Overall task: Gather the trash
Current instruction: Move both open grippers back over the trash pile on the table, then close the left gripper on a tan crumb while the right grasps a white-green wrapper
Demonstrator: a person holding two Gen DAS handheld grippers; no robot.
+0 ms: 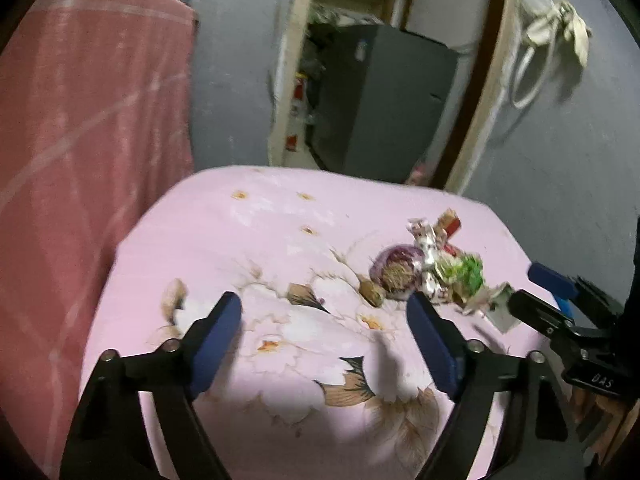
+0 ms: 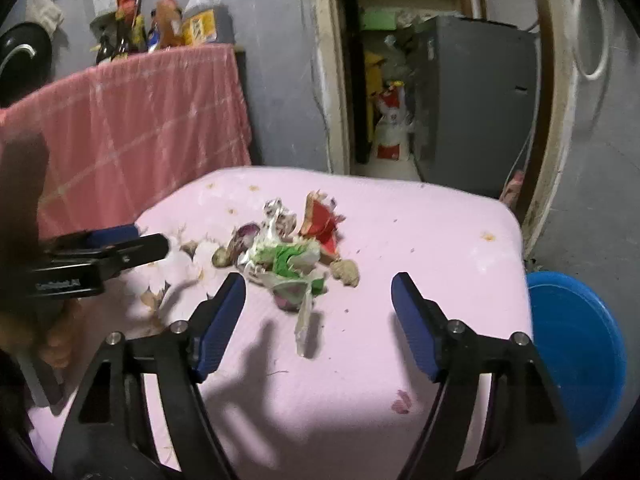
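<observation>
A pile of trash lies on a pink flowered table cover: crumpled foil and green wrappers, a red torn carton, a purple onion peel and brown scraps. The pile also shows in the left wrist view, at the right side of the cover. My right gripper is open and empty, just short of the pile, above a loose wrapper strip. My left gripper is open and empty, to the left of the pile. Each gripper shows in the other's view.
A blue plastic tub stands on the floor to the right of the table. A pink cloth hangs at the left, with bottles behind it. A doorway with a grey cabinet is behind the table.
</observation>
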